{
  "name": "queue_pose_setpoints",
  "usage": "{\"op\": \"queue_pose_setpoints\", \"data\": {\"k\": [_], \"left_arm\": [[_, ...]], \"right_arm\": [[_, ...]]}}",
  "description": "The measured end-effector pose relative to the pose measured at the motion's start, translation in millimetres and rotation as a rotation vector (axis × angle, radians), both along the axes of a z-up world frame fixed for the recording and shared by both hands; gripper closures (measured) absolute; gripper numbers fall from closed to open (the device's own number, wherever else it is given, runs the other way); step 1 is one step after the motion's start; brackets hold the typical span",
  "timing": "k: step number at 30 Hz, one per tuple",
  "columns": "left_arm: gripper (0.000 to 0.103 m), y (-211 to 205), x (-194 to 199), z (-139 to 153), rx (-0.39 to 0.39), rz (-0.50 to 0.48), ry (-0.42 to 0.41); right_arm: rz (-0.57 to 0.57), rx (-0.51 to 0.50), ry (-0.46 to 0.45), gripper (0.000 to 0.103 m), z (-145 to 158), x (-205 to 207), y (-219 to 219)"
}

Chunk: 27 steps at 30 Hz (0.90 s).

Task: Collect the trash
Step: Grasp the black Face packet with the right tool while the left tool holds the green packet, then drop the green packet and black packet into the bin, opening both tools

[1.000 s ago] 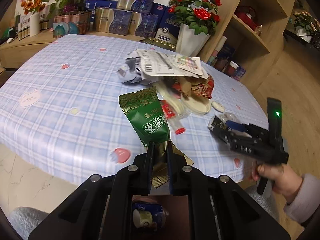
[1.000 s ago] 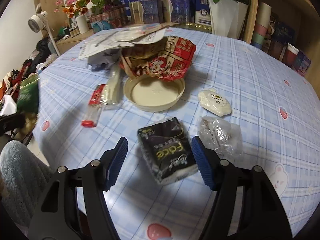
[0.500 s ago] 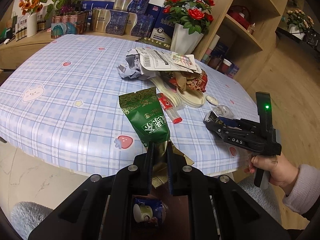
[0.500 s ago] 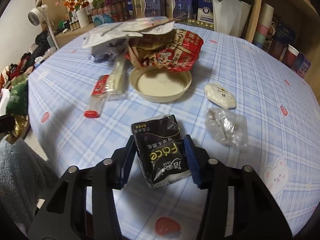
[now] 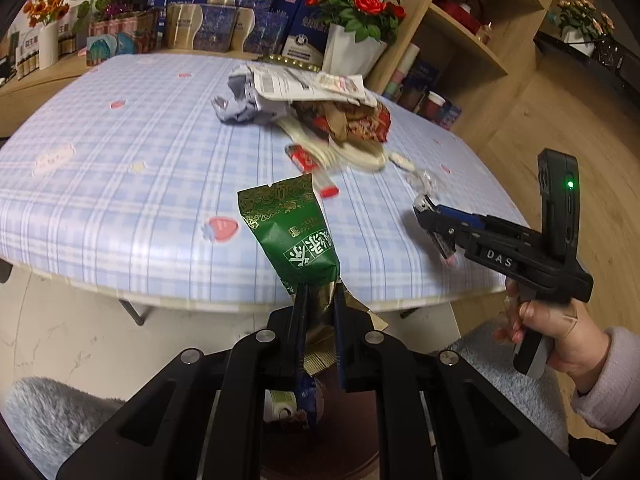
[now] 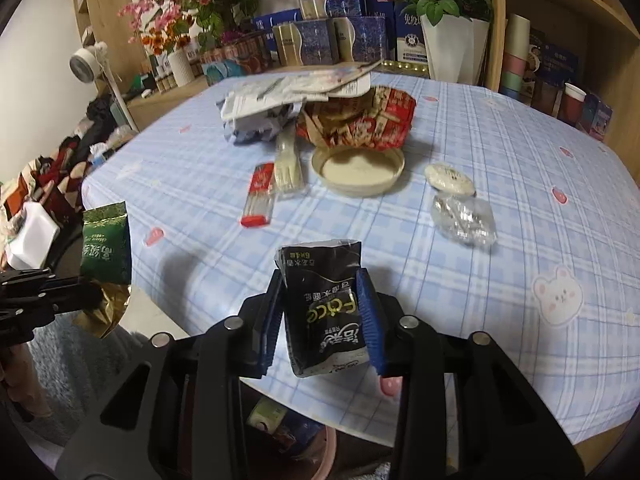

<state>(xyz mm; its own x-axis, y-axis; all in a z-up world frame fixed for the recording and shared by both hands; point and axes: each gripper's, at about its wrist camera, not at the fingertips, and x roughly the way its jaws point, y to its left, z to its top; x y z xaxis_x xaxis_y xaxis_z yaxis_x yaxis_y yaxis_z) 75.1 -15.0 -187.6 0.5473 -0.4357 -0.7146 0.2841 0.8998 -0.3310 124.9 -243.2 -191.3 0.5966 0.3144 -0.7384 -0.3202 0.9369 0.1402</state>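
My left gripper (image 5: 319, 304) is shut on a green foil tea bag (image 5: 289, 236), held off the near table edge above a bin with trash (image 5: 292, 410) below. My right gripper (image 6: 322, 308) is shut on a black tissue pack (image 6: 326, 312), lifted over the table's near edge; it also shows in the left wrist view (image 5: 434, 226). The green bag also shows at the left of the right wrist view (image 6: 106, 242). On the table lie a red packet (image 6: 260, 194), a round beige lid (image 6: 358, 168), a clear crumpled wrapper (image 6: 464, 220), a white sachet (image 6: 450, 178) and a heap of paper and red wrappers (image 6: 340, 116).
The blue checked table (image 6: 520, 200) is backed by boxes (image 6: 320, 36), flower vases (image 6: 454, 48) and a wooden shelf (image 5: 460, 48) at right. A pink-rimmed bin (image 6: 280, 436) sits under the near table edge. Clothes (image 6: 52, 176) lie at left.
My right gripper closed on the black tissue pack and lifted it back toward the table edge. My left gripper drew back with the green bag, off the table.
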Motion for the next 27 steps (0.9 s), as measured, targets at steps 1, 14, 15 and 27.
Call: {"op": "queue_pose_setpoints", "data": {"k": [1, 14, 15, 27], "left_arm": [[0.091, -1, -1, -1, 0.003, -0.002, 0.001], [0.091, -18, -18, -29, 0.007, -0.113, 0.113], [0.091, -23, -20, -33, 0.014, -0.131, 0.127], [0.038, -52, -26, -54, -0.035, -0.275, 0.181]], "right_arm": [[-0.003, 0.005, 0.003, 0.067, -1, 0, -2], [-0.024, 0.079, -0.083, 0.069, 32, -31, 0], [-0.021, 0.082, -0.088, 0.069, 34, -34, 1], [-0.007, 0.087, -0.109, 0.069, 39, -73, 5]]}}
